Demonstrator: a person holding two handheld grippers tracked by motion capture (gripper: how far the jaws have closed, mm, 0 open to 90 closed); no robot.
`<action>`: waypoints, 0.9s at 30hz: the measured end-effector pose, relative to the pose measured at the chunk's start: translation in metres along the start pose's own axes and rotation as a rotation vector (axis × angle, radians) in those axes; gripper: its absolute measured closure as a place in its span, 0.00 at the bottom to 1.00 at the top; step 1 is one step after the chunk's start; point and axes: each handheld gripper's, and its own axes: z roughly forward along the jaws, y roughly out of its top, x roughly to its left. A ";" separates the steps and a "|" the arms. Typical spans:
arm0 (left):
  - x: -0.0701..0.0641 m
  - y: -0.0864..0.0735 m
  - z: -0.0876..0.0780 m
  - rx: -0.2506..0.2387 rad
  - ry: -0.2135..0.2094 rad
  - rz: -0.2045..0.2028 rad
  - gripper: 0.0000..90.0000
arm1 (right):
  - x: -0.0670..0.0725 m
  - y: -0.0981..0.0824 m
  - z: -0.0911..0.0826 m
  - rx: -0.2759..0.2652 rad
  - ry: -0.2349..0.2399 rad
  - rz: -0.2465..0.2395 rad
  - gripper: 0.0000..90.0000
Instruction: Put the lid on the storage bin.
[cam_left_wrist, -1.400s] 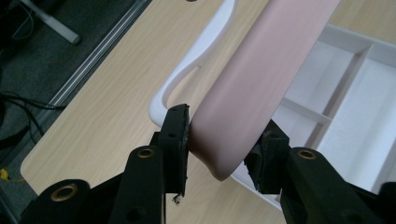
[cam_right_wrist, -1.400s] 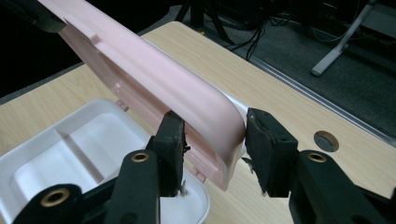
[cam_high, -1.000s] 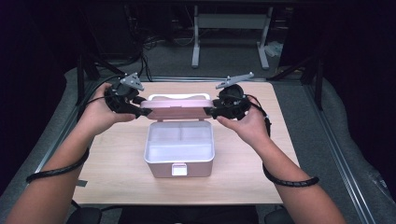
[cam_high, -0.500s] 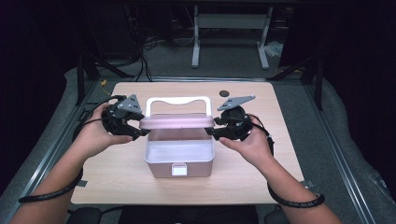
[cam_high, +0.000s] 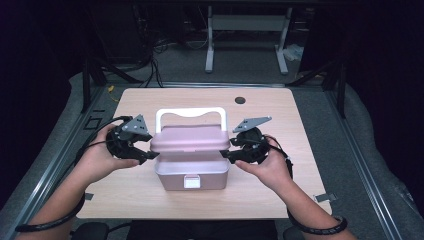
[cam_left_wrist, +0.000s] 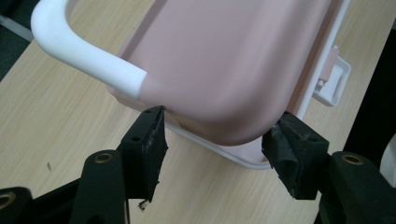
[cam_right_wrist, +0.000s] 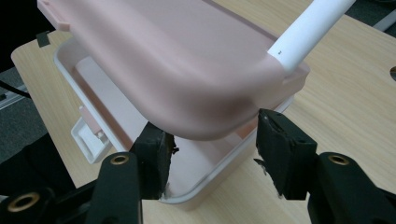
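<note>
A pink lunch box (cam_high: 192, 175) with a white latch (cam_high: 191, 182) stands mid-table. Its pink lid (cam_high: 189, 140) with a white handle (cam_high: 190, 114) lies tilted over it, and a gap to the base (cam_right_wrist: 205, 186) is left on the right end. My left gripper (cam_high: 150, 155) is at the lid's left end. In the left gripper view its jaws (cam_left_wrist: 217, 140) straddle the lid's corner (cam_left_wrist: 233, 60) without pressing on it, having just been opening. My right gripper (cam_high: 226, 154) mirrors it, its jaws (cam_right_wrist: 212, 140) just opened around the lid's right end (cam_right_wrist: 177, 60).
The wooden table (cam_high: 280, 115) has a small dark round hole (cam_high: 240, 100) at the back right. Behind it stand a white metal frame (cam_high: 245, 30) and cables on a grey floor. Bare tabletop lies on both sides of the box.
The lid has swung down from upright at the back to lie over the box. Both hands came down and toward me with it, and both pairs of jaws widened.
</note>
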 end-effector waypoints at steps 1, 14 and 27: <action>-0.001 -0.001 0.001 0.004 -0.002 -0.001 0.45 | 0.000 -0.002 0.000 0.002 0.004 0.003 0.52; -0.007 -0.017 0.011 0.006 -0.038 -0.014 0.49 | 0.002 -0.020 0.006 0.022 0.036 0.026 0.53; -0.012 -0.030 0.022 0.018 -0.076 -0.033 0.51 | 0.006 -0.033 0.007 0.050 0.050 0.024 0.53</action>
